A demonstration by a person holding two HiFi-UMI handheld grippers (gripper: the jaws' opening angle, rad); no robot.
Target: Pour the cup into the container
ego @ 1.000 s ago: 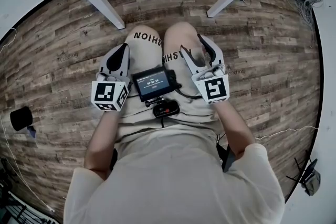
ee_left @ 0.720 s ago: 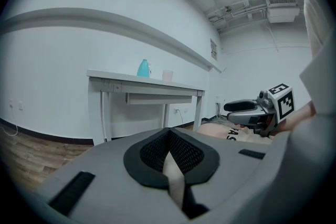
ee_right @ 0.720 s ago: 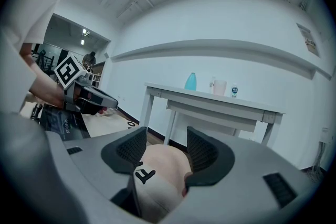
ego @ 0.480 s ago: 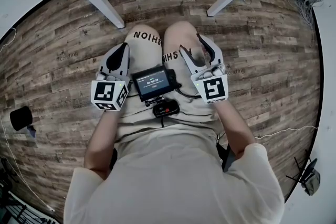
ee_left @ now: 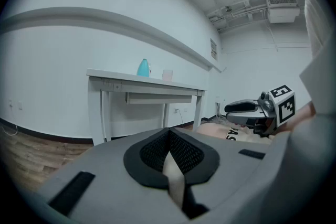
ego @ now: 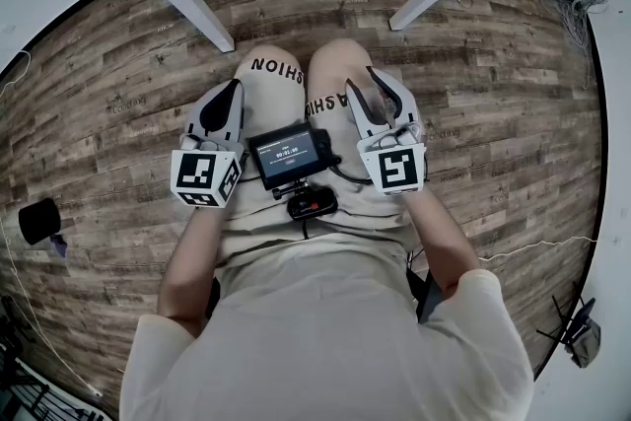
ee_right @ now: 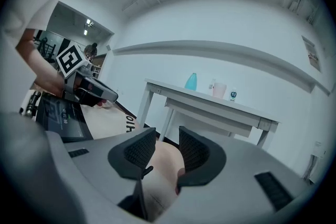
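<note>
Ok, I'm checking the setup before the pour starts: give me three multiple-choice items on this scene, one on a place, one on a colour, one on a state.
1. Where does the pink cup stand?
A. in a sink
B. on the white table
C. on a stove

2. What colour is the bottle beside it?
A. light blue
B. red
C. black

3. How do the jaws of the left gripper stand?
A. wide apart
B. closed on the cup
C. together, with nothing between them

Answers:
1 B: the right gripper view shows the cup on the tabletop.
2 A: both gripper views show the bottle as light blue.
3 C: the left gripper view shows the jaws meeting with nothing held.
</note>
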